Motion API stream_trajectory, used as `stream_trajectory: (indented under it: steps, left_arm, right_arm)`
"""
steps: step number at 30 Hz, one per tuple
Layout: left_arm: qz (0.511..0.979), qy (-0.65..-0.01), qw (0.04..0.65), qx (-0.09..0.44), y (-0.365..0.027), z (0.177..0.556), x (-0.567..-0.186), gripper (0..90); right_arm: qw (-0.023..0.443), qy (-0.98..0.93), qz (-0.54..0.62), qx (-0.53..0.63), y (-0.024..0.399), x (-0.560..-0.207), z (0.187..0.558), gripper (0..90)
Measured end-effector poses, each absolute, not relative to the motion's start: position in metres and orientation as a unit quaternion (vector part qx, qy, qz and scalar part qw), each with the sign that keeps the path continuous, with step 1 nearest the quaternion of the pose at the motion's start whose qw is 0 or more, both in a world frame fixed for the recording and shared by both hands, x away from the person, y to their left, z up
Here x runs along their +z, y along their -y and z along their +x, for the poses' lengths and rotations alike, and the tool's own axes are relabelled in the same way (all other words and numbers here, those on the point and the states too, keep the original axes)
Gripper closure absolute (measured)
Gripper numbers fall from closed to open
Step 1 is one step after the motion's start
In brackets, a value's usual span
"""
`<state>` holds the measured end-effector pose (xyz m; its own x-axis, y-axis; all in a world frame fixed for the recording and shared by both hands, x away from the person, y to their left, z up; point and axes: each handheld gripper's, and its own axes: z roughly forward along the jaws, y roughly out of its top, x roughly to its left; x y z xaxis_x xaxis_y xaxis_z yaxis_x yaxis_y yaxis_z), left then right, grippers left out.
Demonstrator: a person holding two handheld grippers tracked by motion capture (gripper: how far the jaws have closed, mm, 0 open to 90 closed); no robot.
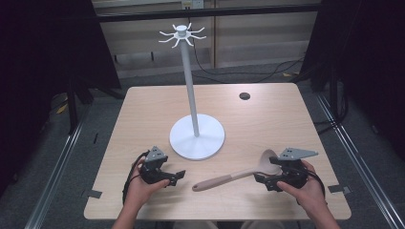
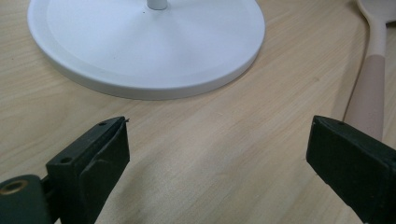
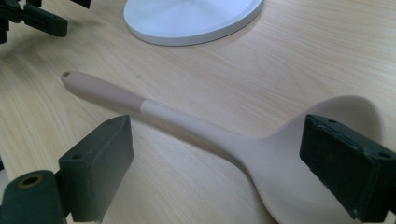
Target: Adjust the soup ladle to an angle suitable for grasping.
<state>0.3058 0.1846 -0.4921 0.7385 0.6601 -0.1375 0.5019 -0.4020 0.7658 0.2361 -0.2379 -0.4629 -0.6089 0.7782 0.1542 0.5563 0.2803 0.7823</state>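
Note:
A beige spoon (image 1: 229, 178) lies flat on the wooden table (image 1: 267, 119) near its front edge, bowl to the right. My right gripper (image 1: 263, 179) is open and low over the bowl end; in the right gripper view its jaws (image 3: 219, 135) straddle the spoon (image 3: 275, 158) where neck meets bowl, without touching it. My left gripper (image 1: 175, 176) is open and holds nothing, just left of the handle tip. Between its jaws (image 2: 219, 135) lies bare wood, with the spoon handle (image 2: 371, 88) at the right.
A white stand (image 1: 191, 86) with a ring of hooks on top rises from a round base (image 1: 197, 137) at the table's middle, just beyond both grippers. The base (image 2: 144, 42) is close ahead of the left jaws. A small black hole (image 1: 244, 96) marks the far table.

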Motion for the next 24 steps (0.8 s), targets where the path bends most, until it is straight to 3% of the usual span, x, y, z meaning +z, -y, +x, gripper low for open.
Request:
stream_trajectory:
  steps: [6, 10, 11, 16, 19, 23, 24]
  left_arm:
    - [0.831, -0.351, 0.422, 0.093, -0.188, 0.305, -0.493, 6.1]
    - [0.829, -0.355, 0.421, 0.094, -0.193, 0.303, -0.494, 6.3]
    - [0.828, -0.359, 0.420, 0.096, -0.195, 0.302, -0.494, 6.3]
    - [0.828, -0.363, 0.417, 0.098, -0.199, 0.299, -0.493, 6.4]
    - [0.827, -0.364, 0.416, 0.101, -0.200, 0.297, -0.493, 6.4]
    - [0.826, -0.366, 0.416, 0.103, -0.201, 0.297, -0.493, 6.4]
    - [0.825, -0.367, 0.417, 0.103, -0.202, 0.297, -0.493, 6.4]
  right_arm:
    - [0.125, -0.791, 0.423, 0.425, 0.230, -0.466, 0.237, 13.3]
    - [0.124, -0.800, 0.414, 0.417, 0.221, -0.469, 0.239, 20.8]
    - [0.122, -0.806, 0.403, 0.416, 0.216, -0.471, 0.240, 28.0]
    - [0.117, -0.822, 0.388, 0.400, 0.205, -0.475, 0.241, 37.5]
    - [0.116, -0.830, 0.376, 0.396, 0.200, -0.477, 0.241, 51.9]
    - [0.111, -0.838, 0.367, 0.388, 0.197, -0.478, 0.241, 62.2]
    - [0.111, -0.842, 0.361, 0.386, 0.195, -0.480, 0.240, 71.0]
